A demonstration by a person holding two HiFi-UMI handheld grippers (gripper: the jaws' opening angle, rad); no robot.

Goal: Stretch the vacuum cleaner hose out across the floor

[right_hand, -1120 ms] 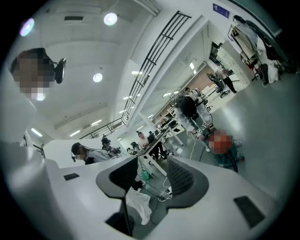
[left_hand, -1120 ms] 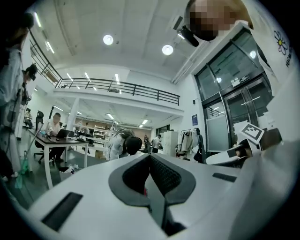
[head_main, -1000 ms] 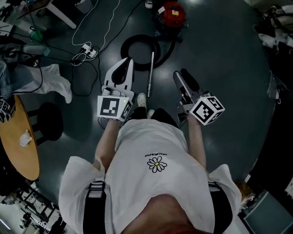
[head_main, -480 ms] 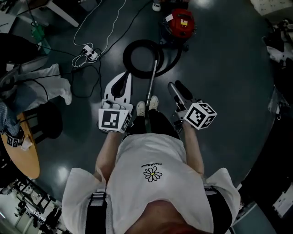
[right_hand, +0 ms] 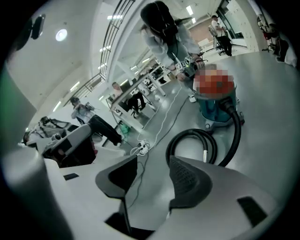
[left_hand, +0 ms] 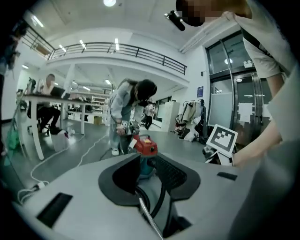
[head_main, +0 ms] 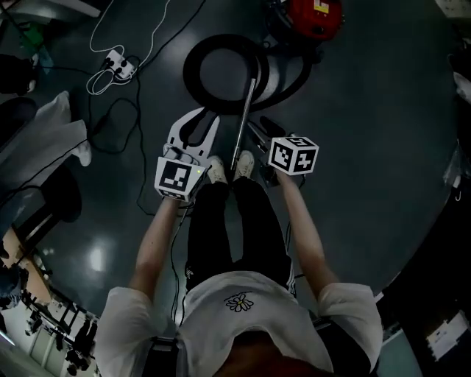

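The vacuum cleaner hose (head_main: 191, 74) lies coiled in a ring on the floor just ahead of the person's shoes (head_main: 216, 168), with the red vacuum cleaner (head_main: 316, 15) beyond it at the top edge of the head view. A metal wand (head_main: 243, 118) runs from the coil back toward the feet.

The left gripper (left_hand: 149, 173) has its jaws spread with nothing between them; hose and wand show through the gap, well short of the pads. The right gripper (right_hand: 152, 180) is likewise spread over bare floor.

The hose looks soft, ribbed and light, and will probably spring back toward its coil when pulled. The wand is stiff and slick, so the better hold is likely where wand meets hose. The canister may roll if tugged.

The wand's near end is hidden behind the grippers and shoes. The hose's joint to the canister is cut off in the head view, and the dim light makes its overlapping turns hard to count.
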